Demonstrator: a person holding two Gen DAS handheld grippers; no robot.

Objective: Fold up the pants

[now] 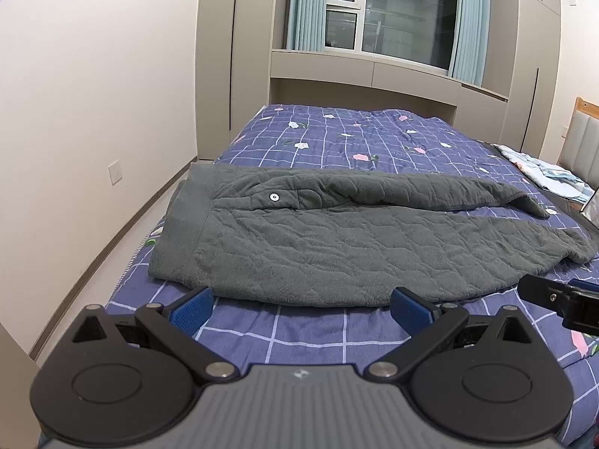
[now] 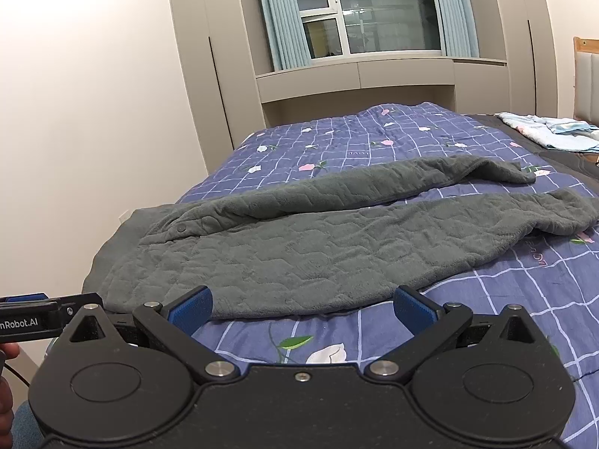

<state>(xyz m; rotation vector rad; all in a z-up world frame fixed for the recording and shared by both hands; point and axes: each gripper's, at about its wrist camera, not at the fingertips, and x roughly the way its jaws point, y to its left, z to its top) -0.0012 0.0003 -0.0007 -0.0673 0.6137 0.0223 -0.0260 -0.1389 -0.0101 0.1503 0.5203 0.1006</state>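
Observation:
Grey quilted fleece pants [image 1: 318, 243] lie spread flat on the bed, waistband at the left, both legs running to the right and slightly apart at the cuffs. They also show in the right wrist view [image 2: 299, 250]. My left gripper [image 1: 301, 308] is open and empty, its blue pads just short of the pants' near edge. My right gripper [image 2: 303, 308] is open and empty, also at the near edge, farther along the leg. Each gripper shows at the edge of the other's view.
The bed has a purple checked quilt with flowers [image 1: 337, 142]. A light blue folded cloth [image 2: 554, 133] lies near the headboard [image 2: 586, 78] at the right. A white wall and floor strip [image 1: 93, 243] lie to the left, cabinets and a window [image 1: 374, 11] beyond.

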